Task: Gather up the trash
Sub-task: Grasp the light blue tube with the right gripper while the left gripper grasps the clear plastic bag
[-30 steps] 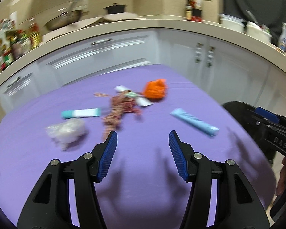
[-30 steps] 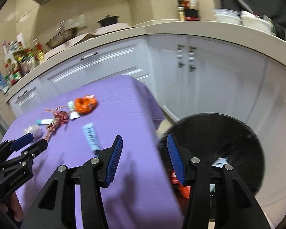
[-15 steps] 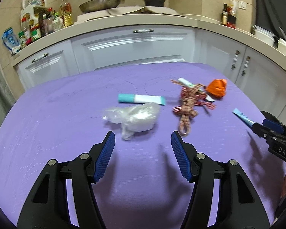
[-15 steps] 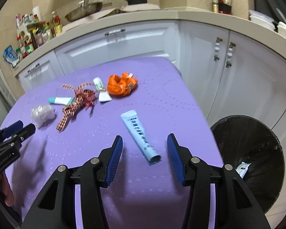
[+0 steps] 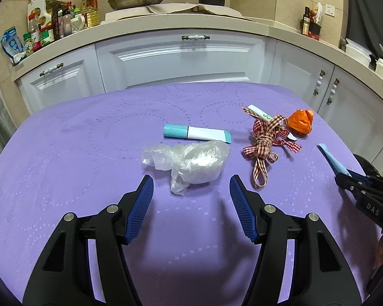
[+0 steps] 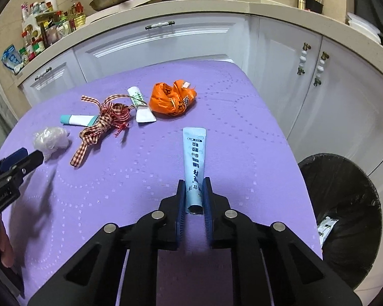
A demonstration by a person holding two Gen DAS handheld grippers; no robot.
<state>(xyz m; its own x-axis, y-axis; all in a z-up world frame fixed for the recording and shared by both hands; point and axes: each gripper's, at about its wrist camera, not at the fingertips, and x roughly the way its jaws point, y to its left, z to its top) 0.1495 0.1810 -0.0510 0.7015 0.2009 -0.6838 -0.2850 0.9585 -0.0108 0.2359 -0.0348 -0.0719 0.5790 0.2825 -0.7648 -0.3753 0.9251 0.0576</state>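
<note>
Right wrist view: your purple dotted tablecloth (image 6: 242, 132) fills mid-frame, white cabinets (image 6: 166, 43) and a cluttered beige counter curve across the top, and a black-lined bin (image 6: 344, 204) sits lower right. Your right gripper (image 6: 194, 193) is closing, its ribbed blue pads pinching the capped end of the pale blue tube (image 6: 194, 158), which runs straight up-frame. Left wrist view: your left gripper (image 5: 191, 196) stands about half open, empty, with the crinkled clear plastic wad (image 5: 191, 163) just above its tips. The checked ribbon (image 5: 265, 137) and orange bag (image 5: 300, 122) lie right of it.
</note>
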